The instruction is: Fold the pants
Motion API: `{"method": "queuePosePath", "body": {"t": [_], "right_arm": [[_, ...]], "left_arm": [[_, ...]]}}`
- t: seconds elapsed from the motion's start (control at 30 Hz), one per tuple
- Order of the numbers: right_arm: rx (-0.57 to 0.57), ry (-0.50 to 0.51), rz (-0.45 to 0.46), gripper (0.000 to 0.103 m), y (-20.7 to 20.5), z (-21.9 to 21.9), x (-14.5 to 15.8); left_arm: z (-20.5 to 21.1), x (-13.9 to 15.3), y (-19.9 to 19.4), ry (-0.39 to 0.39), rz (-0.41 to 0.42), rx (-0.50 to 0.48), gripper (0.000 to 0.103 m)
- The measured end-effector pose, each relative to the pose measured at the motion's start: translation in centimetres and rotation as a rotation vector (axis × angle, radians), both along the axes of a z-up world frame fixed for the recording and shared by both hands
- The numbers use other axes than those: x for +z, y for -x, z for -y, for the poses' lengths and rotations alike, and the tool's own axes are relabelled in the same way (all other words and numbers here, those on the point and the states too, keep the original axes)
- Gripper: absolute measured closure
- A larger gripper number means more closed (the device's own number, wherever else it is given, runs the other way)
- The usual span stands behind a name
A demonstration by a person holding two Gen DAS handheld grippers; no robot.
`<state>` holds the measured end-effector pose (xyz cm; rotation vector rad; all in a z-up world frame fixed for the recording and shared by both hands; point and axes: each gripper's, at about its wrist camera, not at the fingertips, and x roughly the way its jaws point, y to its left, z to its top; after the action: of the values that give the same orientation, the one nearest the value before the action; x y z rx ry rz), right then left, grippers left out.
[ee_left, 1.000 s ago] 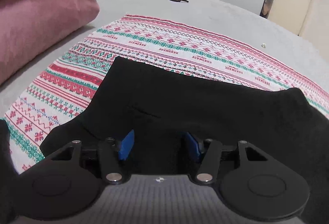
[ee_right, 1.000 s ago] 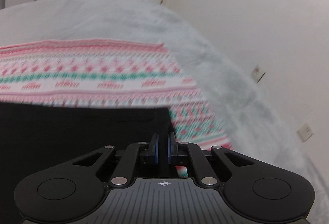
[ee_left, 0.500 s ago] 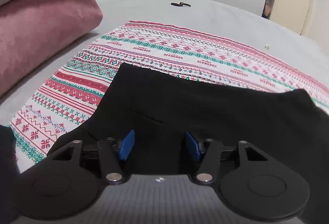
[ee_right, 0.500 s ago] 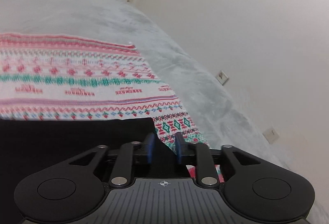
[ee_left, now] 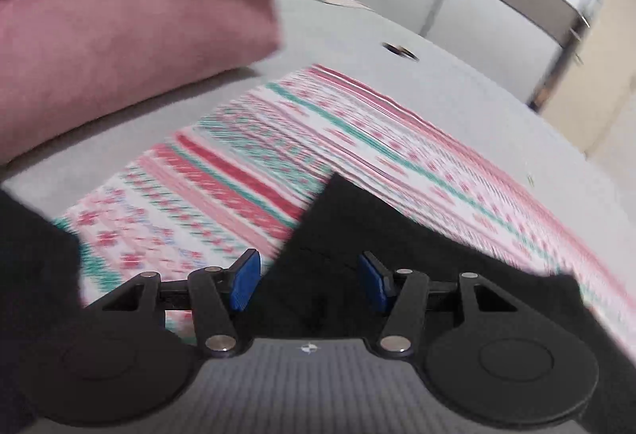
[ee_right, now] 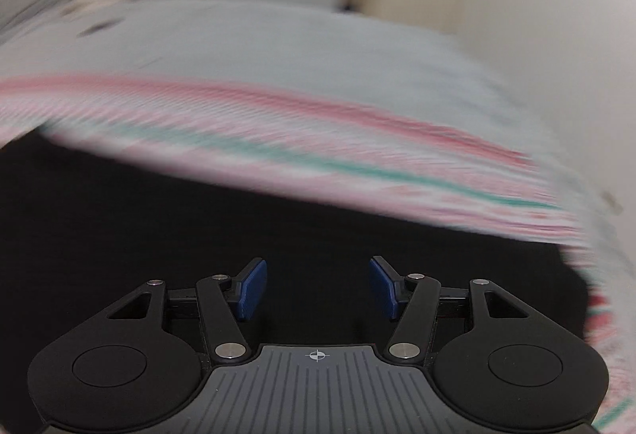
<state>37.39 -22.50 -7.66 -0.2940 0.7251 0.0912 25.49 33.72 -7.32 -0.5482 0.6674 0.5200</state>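
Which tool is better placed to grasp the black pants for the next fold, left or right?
Probably left. The open left tool faces a visible corner edge of the black pants. The open right tool faces only flat cloth in a blurred view.

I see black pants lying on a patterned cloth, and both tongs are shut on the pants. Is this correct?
Not quite. The black pants do lie on the patterned cloth, but both tongs are open: left tongs in the left wrist view, right tongs in the right wrist view.
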Motion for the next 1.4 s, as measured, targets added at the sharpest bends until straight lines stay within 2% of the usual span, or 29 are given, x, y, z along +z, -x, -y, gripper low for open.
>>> {"method": "queuePosePath", "body": {"t": [0.13, 0.23, 0.27, 0.33, 0.37, 0.4, 0.5, 0.6, 0.7, 0.77, 0.8, 0.87, 0.93, 1.13, 1.2, 1.27, 1.33, 1.4], "right_arm": [[0.177, -0.014, -0.083, 0.046, 3.3, -7.8, -1.4], [0.257, -0.043, -0.116, 0.046, 6.1, -11.7, -1.6], [0.271, -0.038, -0.134, 0.046, 6.8, -12.5, -2.0], [0.253, -0.012, -0.186, 0.046, 7.6, -13.3, -3.2], [0.229, -0.014, -0.210, 0.046, 8.0, -13.5, -3.8], [0.208, -0.035, -0.206, 0.046, 8.4, -13.3, -4.0], [0.189, -0.103, -0.194, 0.046, 9.6, -13.1, -3.4], [0.222, -0.144, -0.204, 0.045, 9.9, -13.1, -3.9], [0.226, -0.146, -0.176, 0.044, 9.8, -13.3, -4.7], [0.232, -0.138, -0.175, 0.045, 10.3, -13.8, -4.5], [0.237, -0.143, -0.177, 0.045, 10.2, -13.7, -4.5], [0.247, -0.142, -0.170, 0.045, 10.4, -13.5, -4.6], [0.250, -0.144, -0.169, 0.045, 10.4, -13.3, -4.5], [0.248, -0.138, -0.151, 0.047, 10.9, -13.8, -4.7], [0.248, -0.139, -0.148, 0.047, 11.0, -13.9, -4.9], [0.245, -0.133, -0.143, 0.047, 11.1, -14.1, -5.0], [0.246, -0.127, -0.142, 0.047, 11.3, -14.1, -5.0], [0.248, -0.126, -0.148, 0.047, 11.3, -14.1, -4.9]], "left_arm": [[-2.6, 0.2, 2.2, 0.097, 0.045, 0.043, 0.024], [-2.9, 0.0, 2.9, 0.115, 0.026, 0.035, 0.026], [-2.8, -0.1, 3.0, 0.118, 0.020, 0.028, 0.030], [-2.7, -0.2, 3.4, 0.133, 0.023, 0.010, 0.038], [-2.5, -0.1, 3.6, 0.137, 0.023, 0.001, 0.045], [-2.4, 0.0, 3.7, 0.132, 0.018, -0.005, 0.048], [-1.9, 0.0, 4.3, 0.093, -0.035, -0.001, 0.046], [-1.7, -0.5, 4.9, 0.133, -0.034, -0.005, 0.044], [-1.3, -1.4, 4.3, 0.155, -0.054, -0.019, 0.044], [-0.8, -1.5, 3.7, 0.130, -0.079, -0.010, 0.046], [-0.4, -1.5, 3.5, 0.110, -0.082, -0.008, 0.052], [0.2, -1.3, 3.0, 0.051, -0.085, -0.008, 0.058], [1.0, -0.8, 2.6, -0.029, -0.096, -0.008, 0.061], [2.9, 1.9, 2.6, -0.237, -0.002, -0.057, 0.063], [2.9, 1.7, 2.3, -0.262, -0.005, -0.070, 0.063], [2.3, 0.3, 1.5, -0.239, -0.090, -0.075, 0.062], [0.6, -2.0, 1.0, -0.136, -0.190, -0.051, 0.059], [-0.8, -2.9, 1.2, -0.056, -0.181, -0.035, 0.055]]}}
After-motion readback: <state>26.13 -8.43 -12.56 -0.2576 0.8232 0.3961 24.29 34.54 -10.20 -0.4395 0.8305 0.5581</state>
